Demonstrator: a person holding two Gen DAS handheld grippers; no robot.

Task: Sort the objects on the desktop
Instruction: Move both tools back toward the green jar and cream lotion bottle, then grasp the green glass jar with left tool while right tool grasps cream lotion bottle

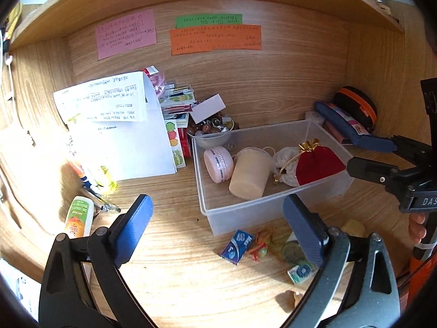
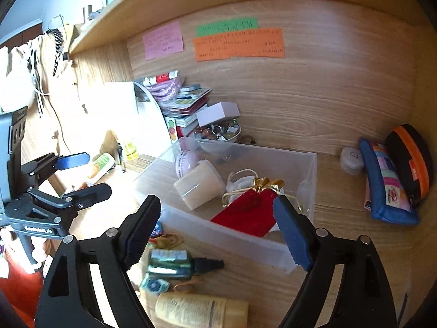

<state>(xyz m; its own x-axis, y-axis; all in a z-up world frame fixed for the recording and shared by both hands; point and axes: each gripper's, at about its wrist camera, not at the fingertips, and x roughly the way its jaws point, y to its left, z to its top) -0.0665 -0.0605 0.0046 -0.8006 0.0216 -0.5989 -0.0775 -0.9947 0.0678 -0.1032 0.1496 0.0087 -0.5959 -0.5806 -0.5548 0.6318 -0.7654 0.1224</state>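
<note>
A clear plastic bin [image 1: 207, 213] [image 2: 311, 164] sits mid-desk. It holds a pink round case [image 1: 218, 164], a cream cup [image 1: 250, 175] [image 2: 199, 188], a white pouch [image 1: 286, 161] and a red velvet pouch [image 1: 318, 164] [image 2: 245, 210]. My left gripper [image 1: 218, 232] is open and empty, just in front of the bin. My right gripper [image 2: 215, 229] is open and empty, above the bin's near wall, over the red pouch. Loose items lie before the bin: a small blue box [image 1: 237, 246], a green bottle [image 2: 170, 263], a cream tube [image 2: 202, 310].
Papers [image 1: 120, 136], a sticker stack and a bowl of beads [image 2: 218, 134] stand behind the bin at left. A blue pencil case [image 2: 387, 188] and a black-orange case [image 2: 412, 161] lie at the right wall. A lotion tube [image 1: 79, 216] and pens lie at left.
</note>
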